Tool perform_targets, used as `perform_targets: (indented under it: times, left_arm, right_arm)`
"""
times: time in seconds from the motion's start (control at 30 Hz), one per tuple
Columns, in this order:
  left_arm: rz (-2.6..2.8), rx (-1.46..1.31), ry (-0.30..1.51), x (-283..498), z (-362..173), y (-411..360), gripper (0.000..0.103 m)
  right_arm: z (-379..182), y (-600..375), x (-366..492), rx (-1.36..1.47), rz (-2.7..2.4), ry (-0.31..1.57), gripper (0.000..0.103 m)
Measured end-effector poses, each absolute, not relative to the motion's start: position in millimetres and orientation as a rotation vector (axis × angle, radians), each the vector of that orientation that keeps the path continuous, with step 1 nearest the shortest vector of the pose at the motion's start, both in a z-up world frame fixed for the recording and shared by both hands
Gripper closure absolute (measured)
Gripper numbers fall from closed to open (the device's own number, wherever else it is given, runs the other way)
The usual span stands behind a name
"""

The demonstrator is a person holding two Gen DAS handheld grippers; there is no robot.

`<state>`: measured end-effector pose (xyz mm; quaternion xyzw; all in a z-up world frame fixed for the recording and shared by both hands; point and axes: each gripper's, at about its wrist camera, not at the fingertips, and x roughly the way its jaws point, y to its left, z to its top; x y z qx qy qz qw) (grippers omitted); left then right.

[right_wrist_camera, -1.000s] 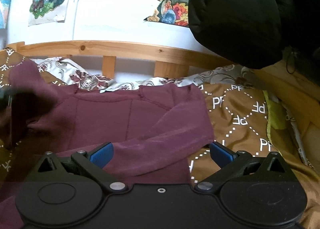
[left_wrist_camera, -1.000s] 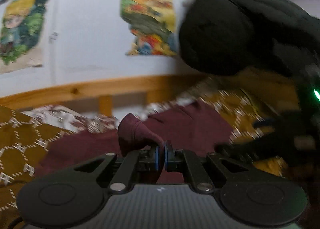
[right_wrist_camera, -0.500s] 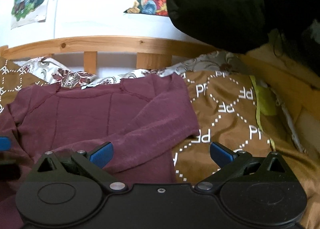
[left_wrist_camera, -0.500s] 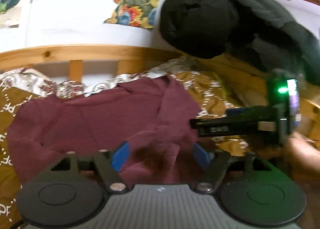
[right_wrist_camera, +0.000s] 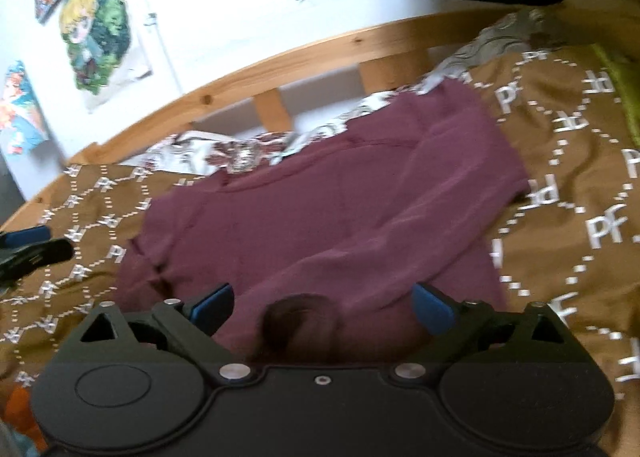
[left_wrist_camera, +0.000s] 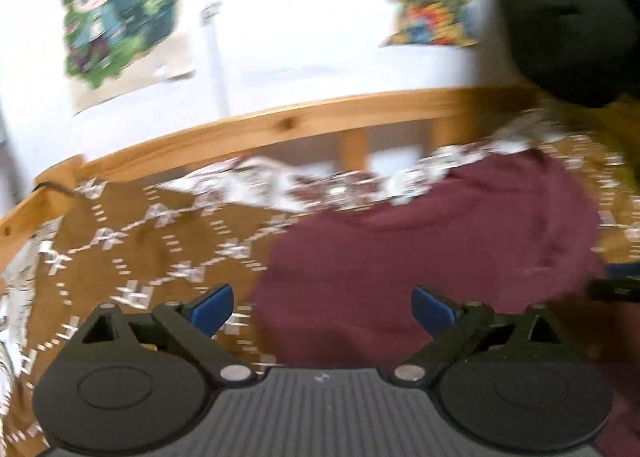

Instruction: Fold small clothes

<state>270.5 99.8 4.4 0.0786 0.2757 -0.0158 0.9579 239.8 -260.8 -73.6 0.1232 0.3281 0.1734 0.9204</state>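
A maroon long-sleeved top (right_wrist_camera: 328, 209) lies flat on the bed, its sleeves folded in across the body. My left gripper (left_wrist_camera: 322, 307) hovers over the top's (left_wrist_camera: 440, 249) left edge, jaws wide and still opening, gripping nothing. My right gripper (right_wrist_camera: 322, 307) is low over the near hem. Its jaws are wide and starting to close, and a rolled sleeve cuff (right_wrist_camera: 300, 321) lies between them, untouched by the pads. One of the left gripper's fingers (right_wrist_camera: 28, 235) shows at the far left of the right wrist view.
A brown patterned bedspread (right_wrist_camera: 580, 197) covers the bed, with a floral sheet (left_wrist_camera: 320, 185) along the far side. A wooden bed rail (left_wrist_camera: 280, 129) runs behind it. A black jacket (left_wrist_camera: 568, 17) hangs at the upper right, and posters (left_wrist_camera: 116, 17) are on the white wall.
The left gripper let go of the pinched maroon fabric, opened wide and swung left off the top. The right gripper rolled, and a sleeve cuff now lies between its jaws.
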Motion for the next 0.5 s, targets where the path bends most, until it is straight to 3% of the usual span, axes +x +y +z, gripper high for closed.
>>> perform_targets:
  times: [0.13,0.23,0.3,0.37,0.5]
  left_arm:
    - [0.068,0.077,0.612,300,-18,138,0.005]
    - [0.083,-0.044,0.624,305,-29,153,0.005]
    - [0.074,-0.096,0.627,306,-28,156,0.005]
    - [0.057,-0.113,0.618,306,-27,160,0.005]
    - [0.076,-0.138,0.622,304,-26,166,0.005]
  right_arm:
    - [-78,-249,243,0.248,0.409,0.705,0.021]
    - [-83,-236,246,0.199,0.422,0.749,0.039]
    - [-86,-230,246,0.142,0.415,0.769,0.077]
    - [-85,-228,245,0.108,0.403,0.755,0.1]
    - [-64,-240,234,0.103,0.359,0.617,0.102]
